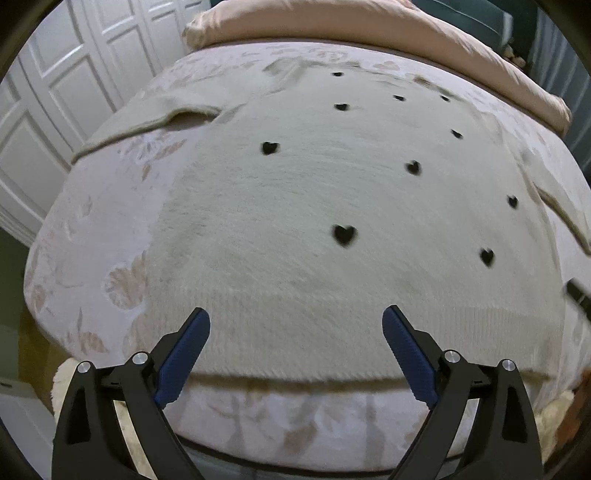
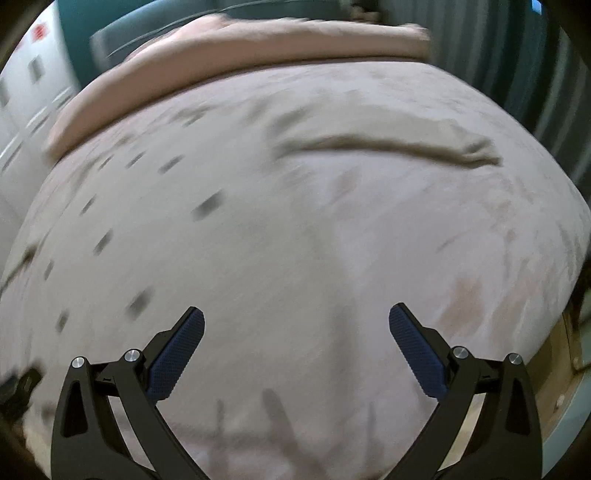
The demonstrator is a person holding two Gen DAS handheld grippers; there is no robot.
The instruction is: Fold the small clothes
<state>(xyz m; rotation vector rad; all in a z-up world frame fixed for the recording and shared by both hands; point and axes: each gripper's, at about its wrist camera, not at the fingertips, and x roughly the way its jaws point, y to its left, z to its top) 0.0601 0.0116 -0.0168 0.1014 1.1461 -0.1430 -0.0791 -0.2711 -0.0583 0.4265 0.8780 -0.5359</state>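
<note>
1. Bedroom scene: a bed (image 1: 92,258) under a pale floral bedspread fills both wrist views, its near edge curving just beyond the tools.
2. Nearest the left wrist camera, the left gripper (image 1: 296,314) hangs above the near edge with its blue-padded fingers (image 1: 184,354) spread wide, holding nothing.
3. Directly past those fingers, a cream knitted sweater (image 1: 295,206) dotted with small black hearts (image 1: 344,235) lies flat on the bedspread, its ribbed hem closest to the near edge.
4. One sleeve (image 1: 147,118) stretches toward the far left; the opposite sleeve runs off toward the right side.
5. In the right wrist view, heavily motion-blurred, the right gripper (image 2: 296,314) likewise has its fingers spread apart and empty, poised over bare bedspread beside the garment.
6. That sweater (image 2: 110,229) appears there as a pale smear at left, its hearts streaked into dashes, one sleeve (image 2: 388,144) reaching across the far part of the bed.
7. Farther back, a pink duvet (image 1: 351,26) lies bunched along the far end.
8. White panelled doors (image 1: 62,81) stand at the left background of the left view.
</note>
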